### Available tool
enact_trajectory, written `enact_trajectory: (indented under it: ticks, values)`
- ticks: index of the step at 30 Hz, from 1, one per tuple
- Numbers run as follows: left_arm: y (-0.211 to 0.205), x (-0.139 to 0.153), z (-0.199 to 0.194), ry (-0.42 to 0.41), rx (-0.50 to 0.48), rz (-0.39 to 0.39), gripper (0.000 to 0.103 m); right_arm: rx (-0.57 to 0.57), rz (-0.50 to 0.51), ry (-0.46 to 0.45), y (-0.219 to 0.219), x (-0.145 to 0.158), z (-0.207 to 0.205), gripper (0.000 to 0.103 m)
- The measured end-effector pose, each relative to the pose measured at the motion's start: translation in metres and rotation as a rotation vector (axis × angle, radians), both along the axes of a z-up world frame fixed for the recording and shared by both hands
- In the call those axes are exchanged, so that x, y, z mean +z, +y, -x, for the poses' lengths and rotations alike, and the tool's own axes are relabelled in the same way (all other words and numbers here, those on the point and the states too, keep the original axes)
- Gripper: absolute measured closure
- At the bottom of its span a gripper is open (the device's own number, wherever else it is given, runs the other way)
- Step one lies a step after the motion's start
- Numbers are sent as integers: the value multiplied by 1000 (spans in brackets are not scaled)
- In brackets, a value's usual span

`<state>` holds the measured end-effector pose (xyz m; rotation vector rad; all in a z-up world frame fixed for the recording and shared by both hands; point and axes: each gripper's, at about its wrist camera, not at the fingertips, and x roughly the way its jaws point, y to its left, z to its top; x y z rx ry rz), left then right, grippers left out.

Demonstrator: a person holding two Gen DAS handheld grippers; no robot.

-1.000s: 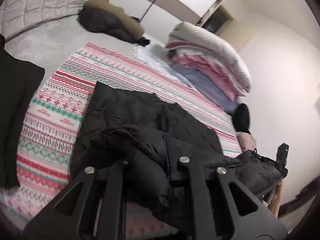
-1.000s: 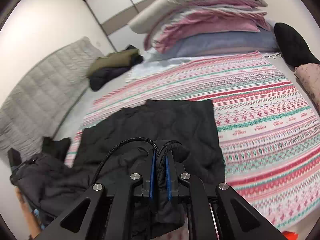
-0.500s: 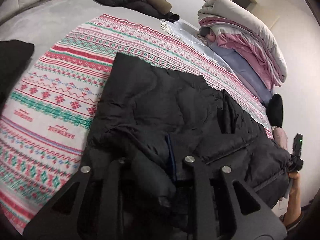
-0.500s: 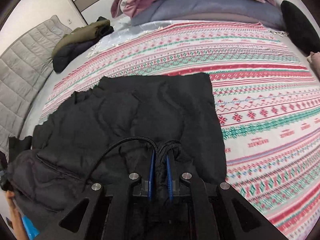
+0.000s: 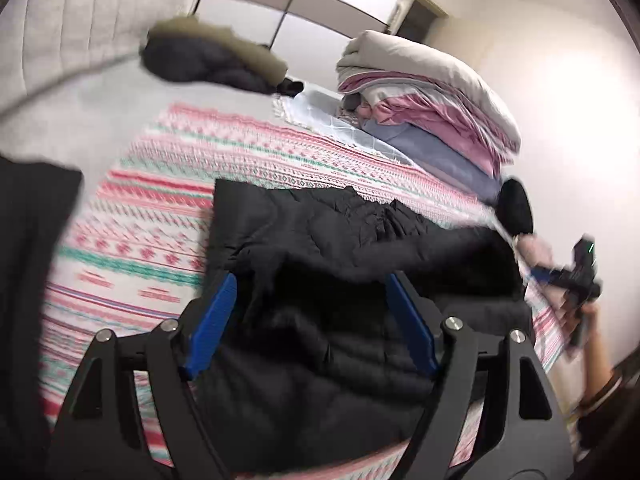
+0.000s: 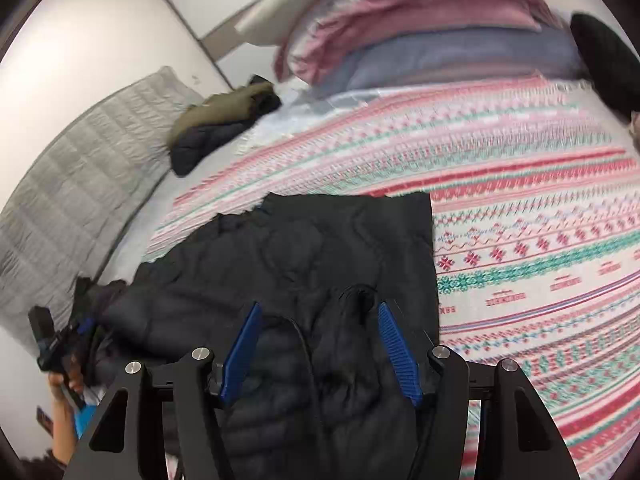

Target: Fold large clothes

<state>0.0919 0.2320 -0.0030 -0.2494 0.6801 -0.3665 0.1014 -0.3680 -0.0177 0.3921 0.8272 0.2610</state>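
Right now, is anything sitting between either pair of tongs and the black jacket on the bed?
Nothing visible. The left tongs and right tongs have both just been opening, and the black jacket lies directly between and ahead of each pair, flat on the patterned blanket, pads off it.

black jacket (image 6: 304, 264): quilted padded cloth, faint sheen, puffy ribbed channels
blanket (image 6: 520, 216): knitted-looking cloth, matt, red, green and white pattern
headboard (image 6: 68, 184): grey stitched padded fabric, matt
left claw (image 5: 310, 320): matt black plastic arms, blue ribbed pads, shiny metal screws
right claw (image 6: 320, 344): same matt black plastic, blue ribbed pads
stacked bedding (image 5: 432, 100): soft matt cloth
wardrobe doors (image 5: 320, 4): smooth, glossy panels
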Motion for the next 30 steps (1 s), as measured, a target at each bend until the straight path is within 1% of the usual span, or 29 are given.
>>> enact_trajectory:
  ticks: [2, 4, 6, 7, 9, 11, 12, 14, 15, 17, 19, 20, 21, 23, 24, 26, 27, 28, 30]
  values:
    - [-1, 3, 15, -11, -30, -54, 24, 45, 34, -12, 7, 8, 20, 41]
    - [-6, -2, 26, 3, -80, -92, 24, 115, 101, -8, 25, 8, 38, 41]
    - [-14, -13, 32, 40, -129, -117, 24, 188, 162, 1, 46, 3, 50, 41]
    - [-23, -21, 33, 65, -159, -137, 24, 243, 204, 13, 63, -3, 57, 41]
    - [-41, -37, 32, 97, -212, -169, 24, 310, 267, 24, 88, -14, 66, 41]
    - [-64, -51, 26, 130, -254, -219, 24, 387, 352, 37, 120, -27, 66, 41]
    - [-77, -56, 21, 131, -266, -252, 24, 410, 403, 42, 135, -34, 63, 41]
    - [-94, -55, 13, 112, -278, -290, 24, 419, 465, 41, 156, -39, 51, 41]
    - [-100, -52, 7, 107, -283, -293, 24, 419, 473, 34, 164, -37, 42, 41]
    - [-110, -42, -7, 98, -289, -280, 24, 401, 454, 3, 172, -24, 26, 41]
    - [-114, -30, -23, 67, -273, -264, 24, 371, 411, -34, 173, -7, 6, 41]
    - [-114, -23, -32, 46, -244, -261, 24, 332, 361, -54, 168, 6, -9, 41]
    - [-112, -18, -39, 31, -213, -256, 24, 305, 325, -62, 163, 13, -17, 41]
    - [-101, -8, -58, 15, -122, -230, 24, 210, 218, -71, 146, 28, -40, 41]
    - [-92, -4, -67, 17, -70, -210, 24, 167, 189, -74, 139, 33, -49, 41]
    - [-71, 1, -84, 44, 51, -164, 24, 60, 160, -78, 120, 41, -64, 41]
    - [-59, 2, -87, 58, 97, -137, 24, 33, 154, -77, 115, 44, -67, 41]
    - [-46, 2, -88, 68, 130, -99, 24, 3, 144, -78, 105, 46, -69, 41]
    - [-29, 5, -80, 57, 143, -54, 24, -30, 120, -77, 89, 47, -65, 40]
